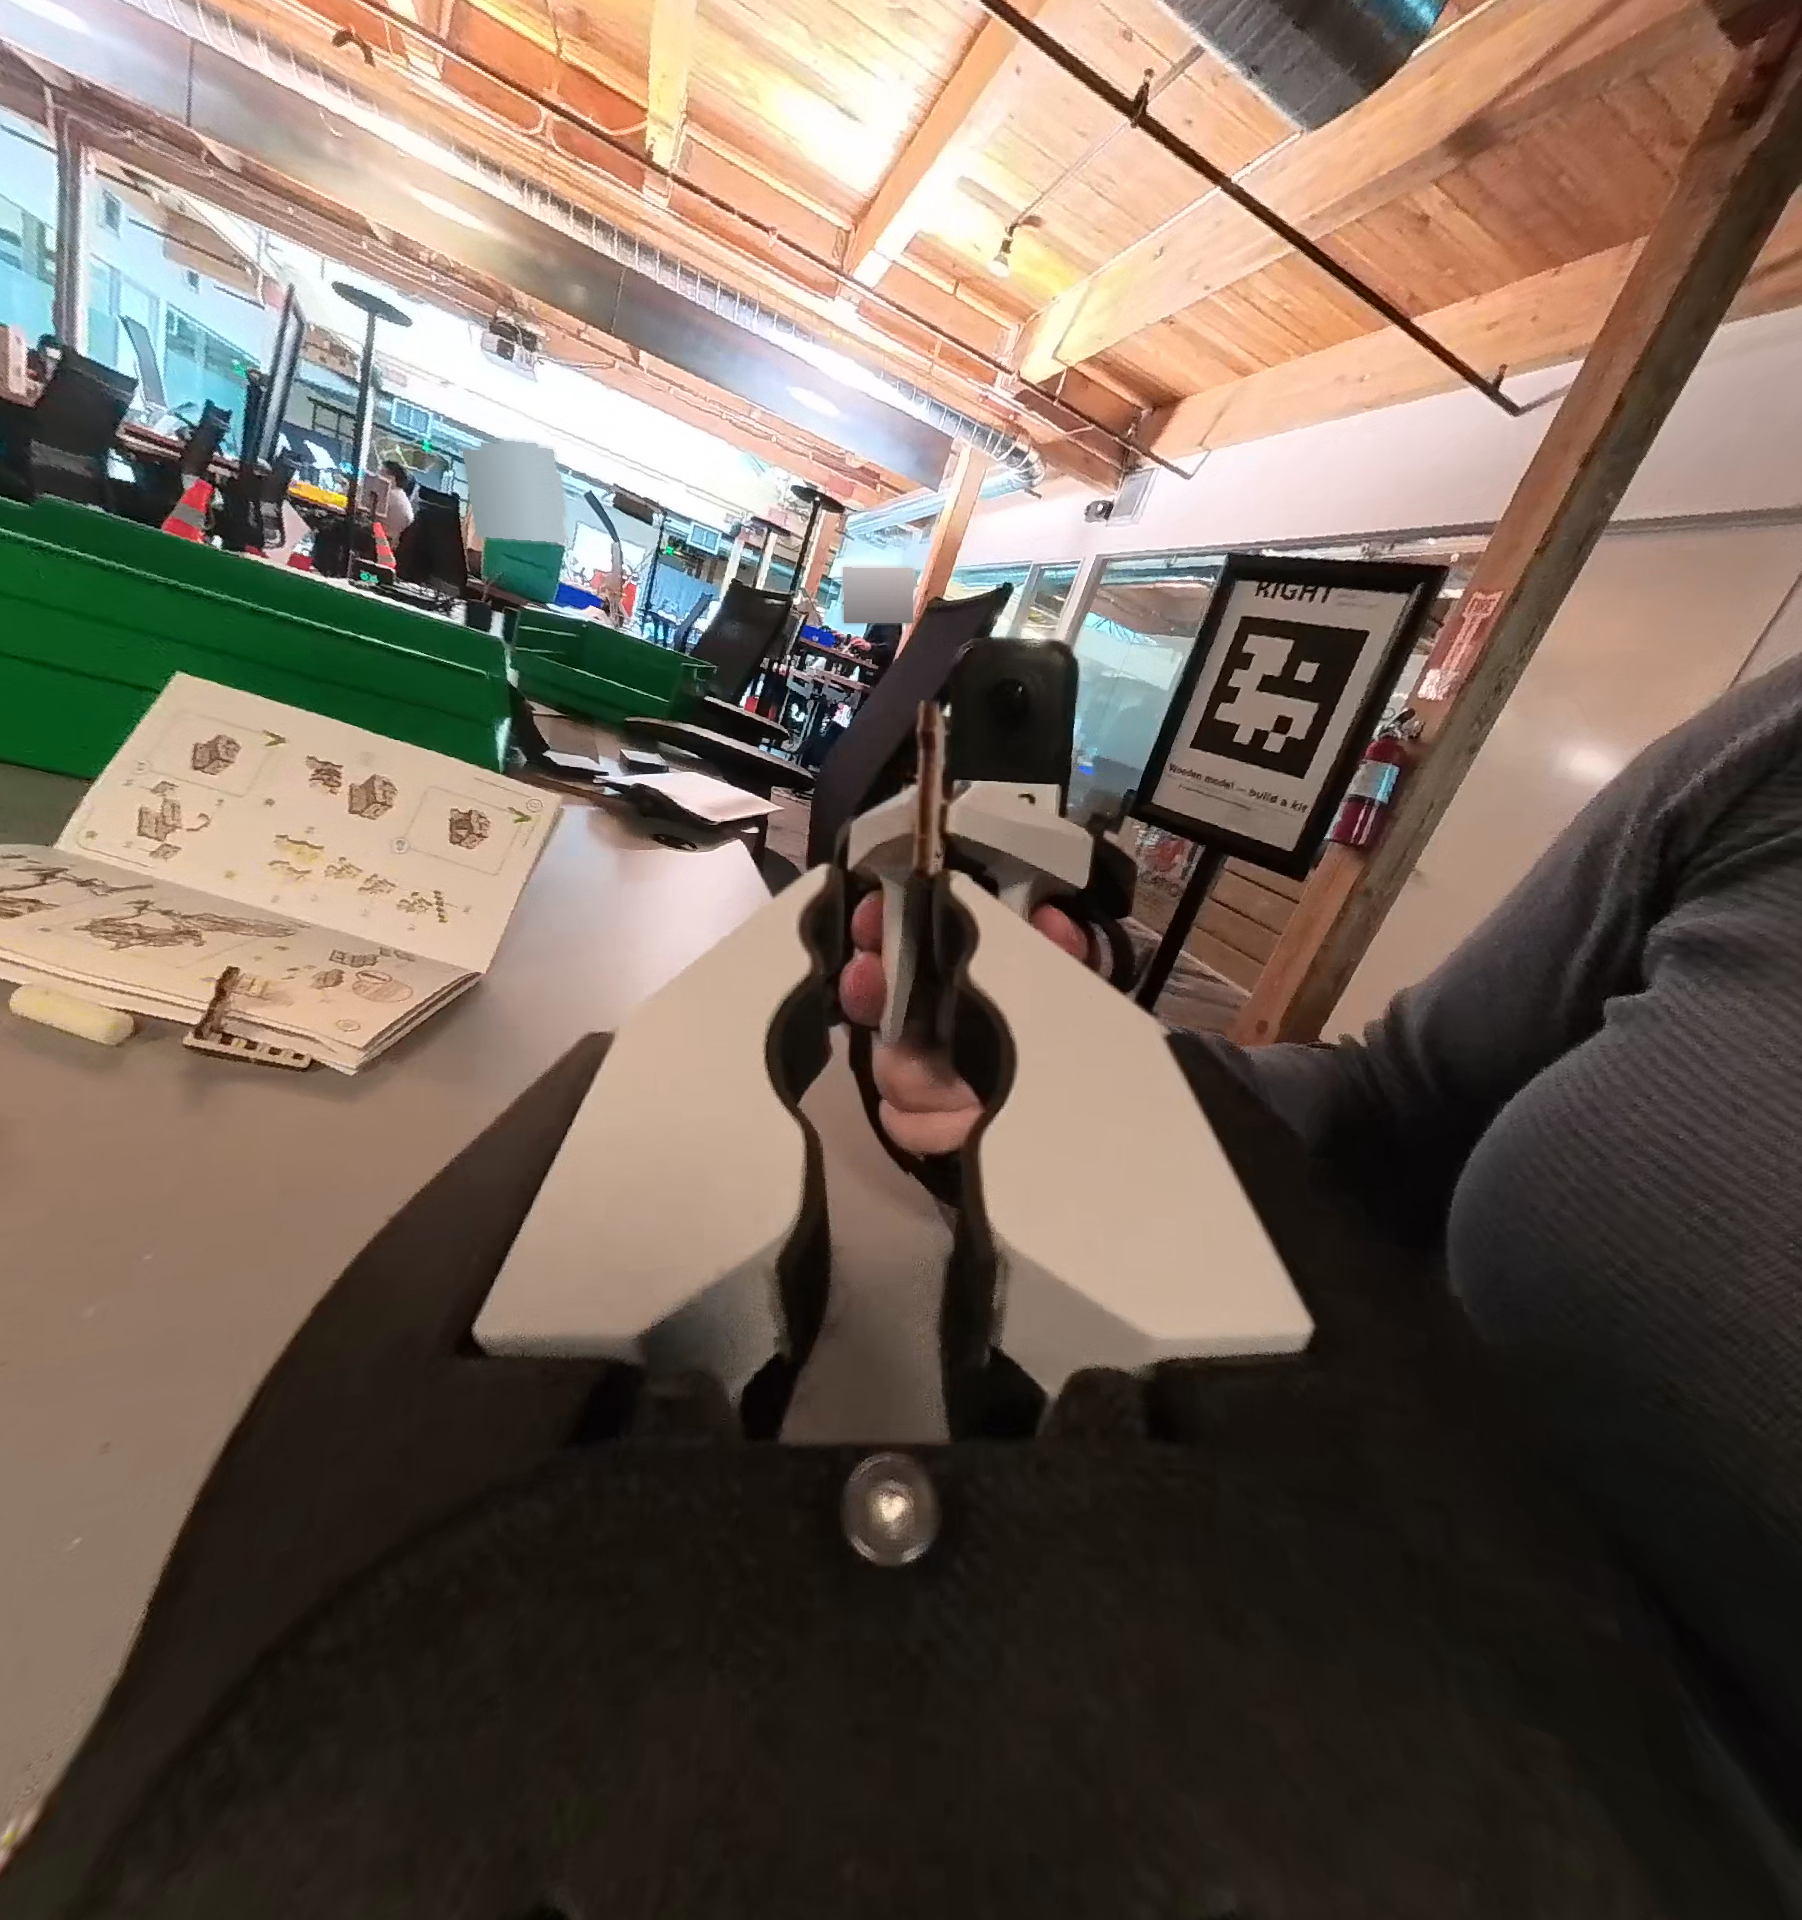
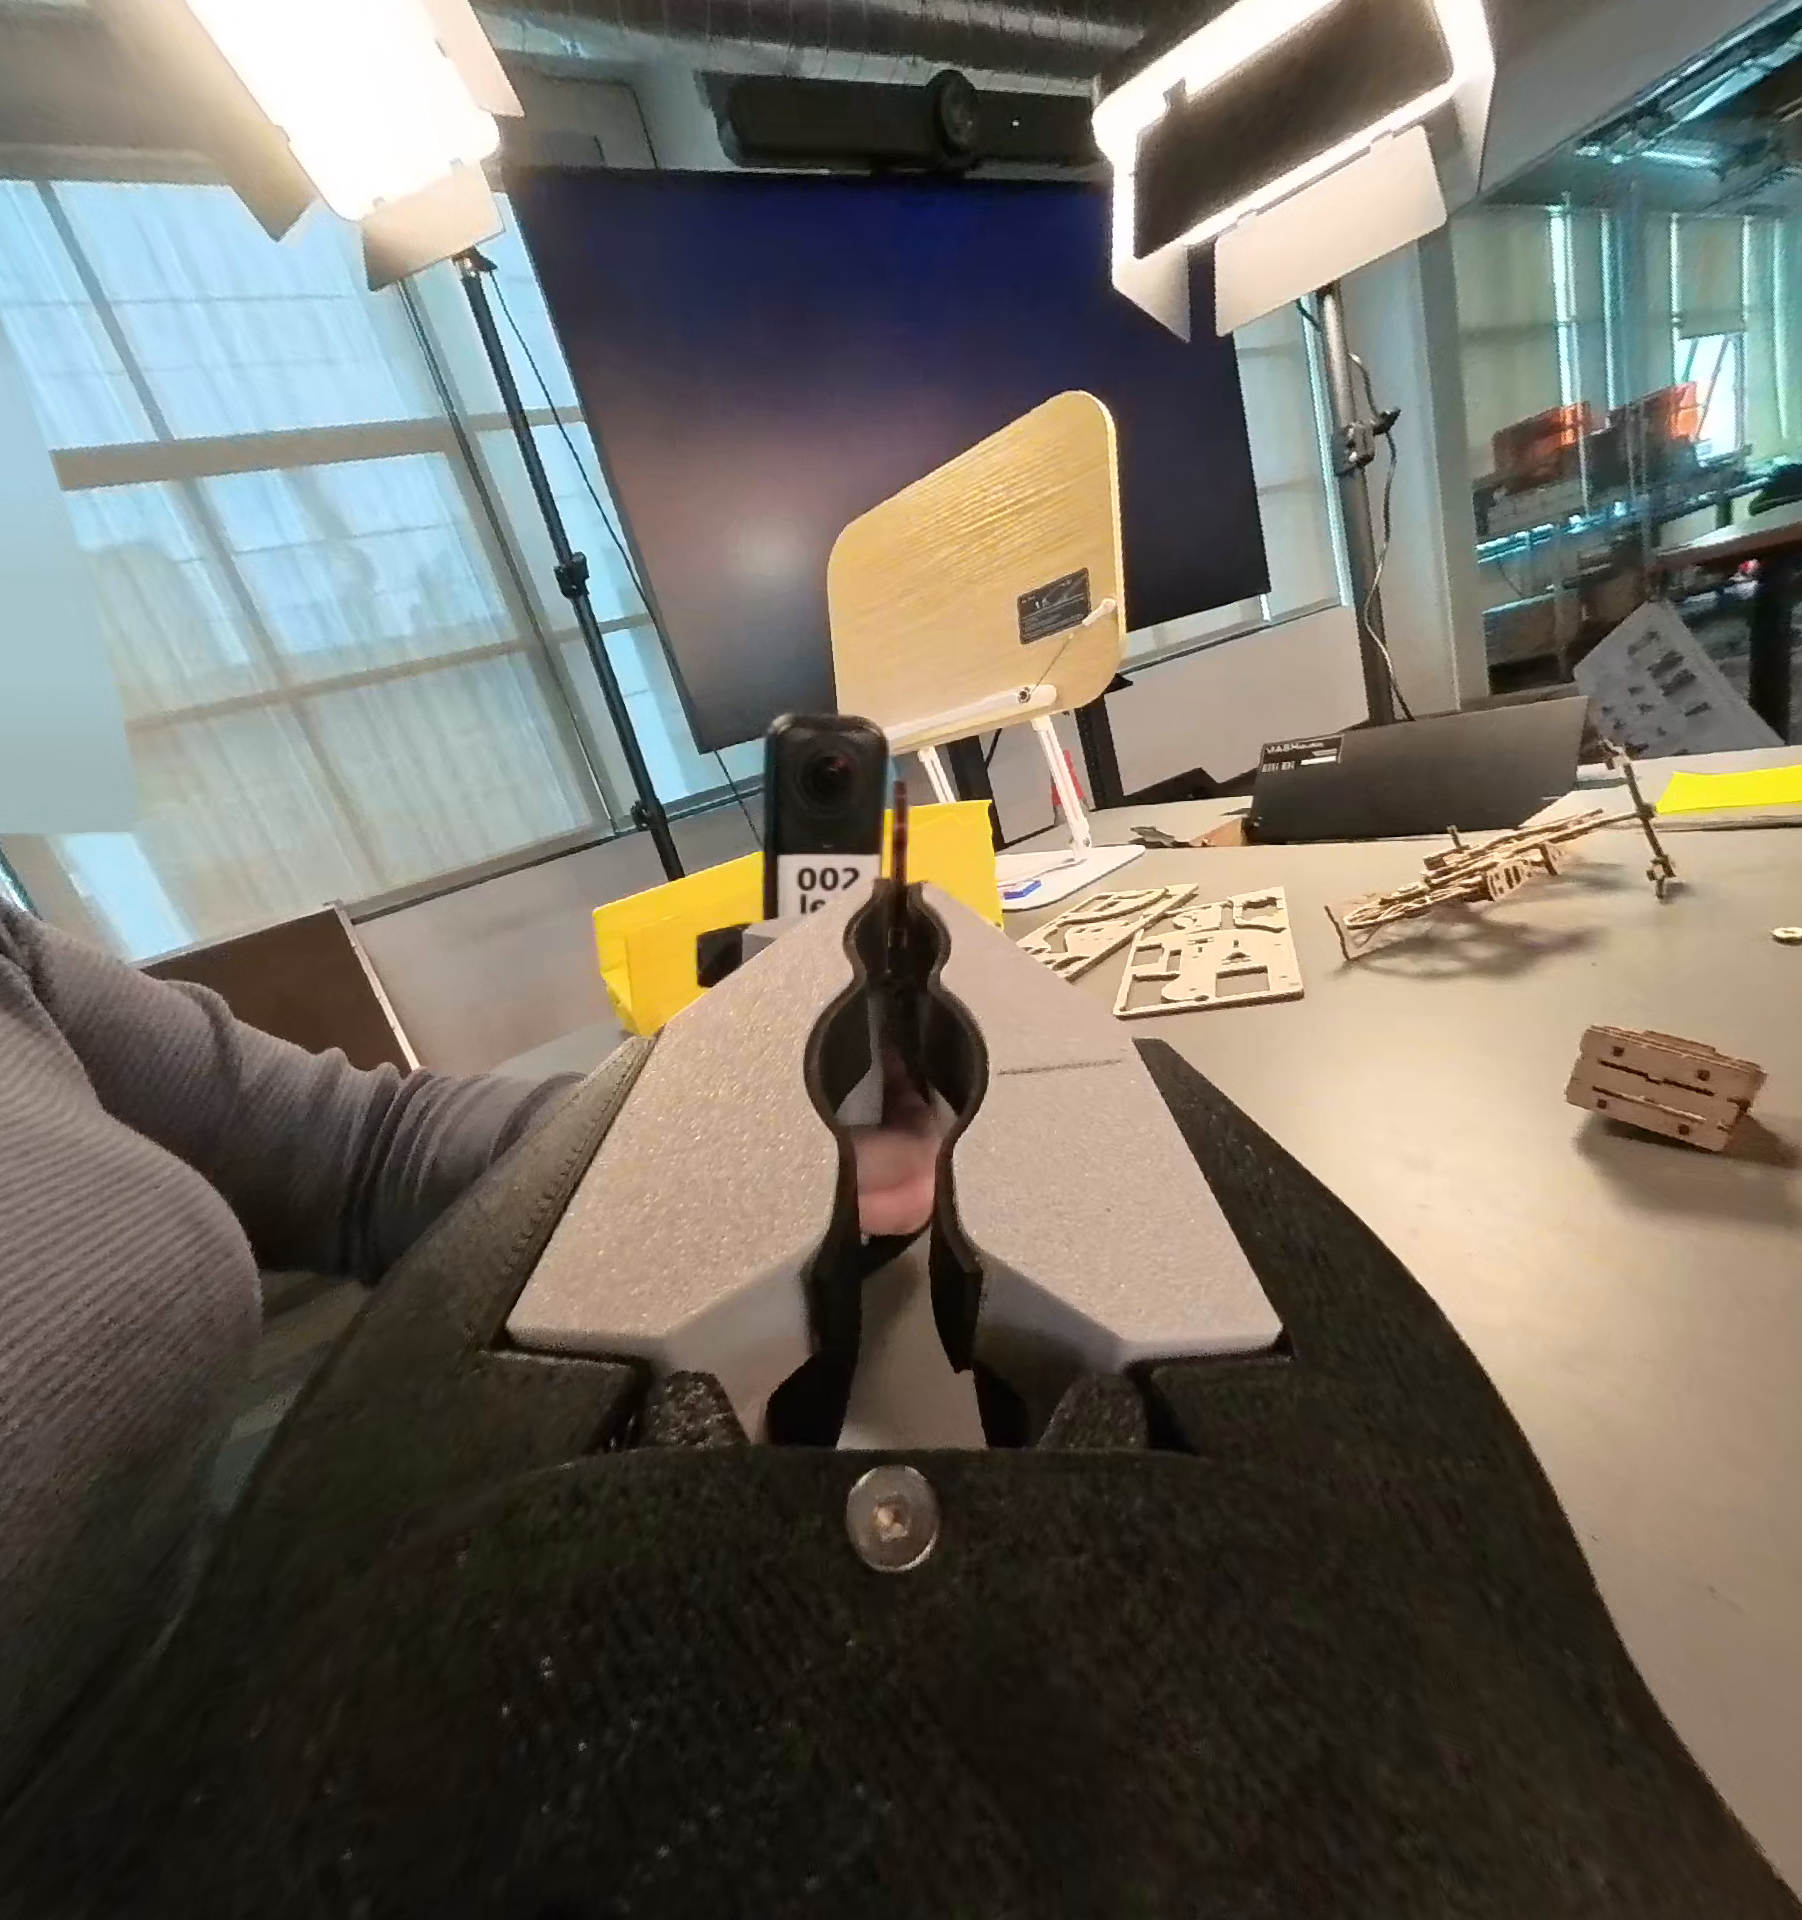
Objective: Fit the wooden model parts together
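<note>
In the right wrist view my right gripper (image 2: pixel 899 906) is shut on a thin flat wooden part (image 2: pixel 899 831), seen edge-on and sticking up past its fingertips. In the left wrist view the same wooden part (image 1: pixel 929 790) stands upright in the right gripper (image 1: pixel 923 914), which faces my left gripper tip to tip. My left gripper (image 1: pixel 897 883) is open, and its pads stand apart from the part on both sides. The left gripper's body and camera (image 2: pixel 824 795) show just behind the right fingertips. Its fingertips are hidden there.
An open instruction booklet (image 1: pixel 253 862), a small wooden piece (image 1: pixel 242 1029) and green bins (image 1: pixel 201 644) are on the left. Punched wooden sheets (image 2: pixel 1209 951), a part-built wooden model (image 2: pixel 1468 873), a wooden block assembly (image 2: pixel 1661 1086) and a yellow bin (image 2: pixel 668 945) lie on the grey table (image 2: pixel 1396 1299). From either gripper's tips it is about 20 cm to the small wooden piece (image 1: pixel 242 1029).
</note>
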